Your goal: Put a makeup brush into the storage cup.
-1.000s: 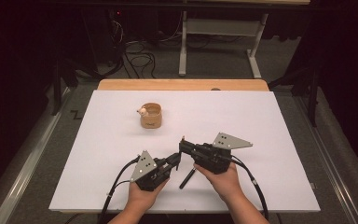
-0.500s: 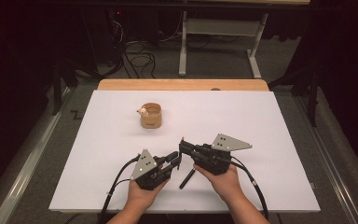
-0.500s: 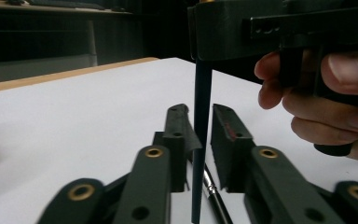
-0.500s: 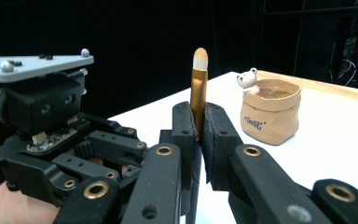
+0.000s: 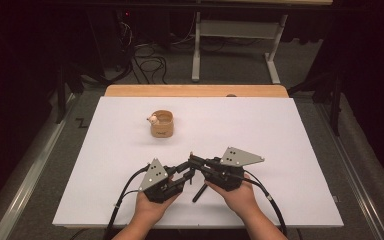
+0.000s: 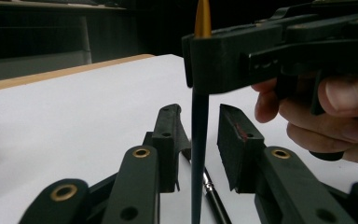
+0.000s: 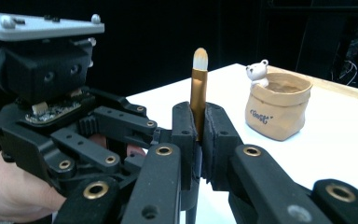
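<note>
A make-up brush (image 7: 198, 88) with a dark handle, gold ferrule and pale tip stands upright. My right gripper (image 7: 198, 126) is shut on it just below the ferrule. In the high view the handle (image 5: 198, 192) hangs down under the right gripper (image 5: 192, 159) near the table's front. My left gripper (image 6: 198, 135) faces it from the left. Its jaws have just been opening, and the brush handle (image 6: 198, 121) stands between the pads with a gap on both sides. The right gripper (image 6: 205, 60) clamps the brush above them.
A tan pouch-shaped cup (image 5: 162, 125) with a small white bear (image 7: 259, 72) on its rim stands on the white board (image 5: 280, 130), behind the grippers and to the left. A wooden strip (image 5: 195, 91) edges the board's far side. Cables trail off the front edge.
The left gripper's jaws stand a little wider around the brush handle than before. Both hands and the brush have kept their places.
</note>
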`<control>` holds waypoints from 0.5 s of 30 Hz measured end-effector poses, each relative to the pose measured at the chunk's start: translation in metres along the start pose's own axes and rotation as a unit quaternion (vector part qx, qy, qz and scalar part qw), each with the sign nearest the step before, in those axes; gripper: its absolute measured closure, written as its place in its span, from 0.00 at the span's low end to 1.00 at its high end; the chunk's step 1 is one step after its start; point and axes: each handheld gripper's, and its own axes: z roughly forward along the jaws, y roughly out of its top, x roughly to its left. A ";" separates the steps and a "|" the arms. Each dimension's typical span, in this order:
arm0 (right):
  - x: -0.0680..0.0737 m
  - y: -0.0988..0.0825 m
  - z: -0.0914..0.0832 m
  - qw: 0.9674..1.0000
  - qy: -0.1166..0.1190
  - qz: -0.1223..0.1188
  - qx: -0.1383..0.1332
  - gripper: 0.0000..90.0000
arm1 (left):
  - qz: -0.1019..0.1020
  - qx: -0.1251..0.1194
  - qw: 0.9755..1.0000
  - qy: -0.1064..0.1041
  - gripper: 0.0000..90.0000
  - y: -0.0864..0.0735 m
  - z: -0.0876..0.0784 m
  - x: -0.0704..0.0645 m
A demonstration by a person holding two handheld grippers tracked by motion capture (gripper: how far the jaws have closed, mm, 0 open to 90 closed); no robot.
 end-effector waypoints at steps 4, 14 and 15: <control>0.002 -0.001 0.002 1.000 -0.001 -0.008 0.005 0.95 | -0.004 0.008 1.000 -0.002 0.83 0.001 0.000 0.001; 0.003 -0.002 0.003 1.000 -0.003 -0.010 0.007 0.95 | -0.005 0.013 1.000 -0.004 0.90 0.001 -0.001 0.002; 0.003 -0.002 0.003 1.000 -0.003 -0.010 0.007 0.95 | -0.005 0.013 1.000 -0.004 0.91 0.002 -0.001 0.002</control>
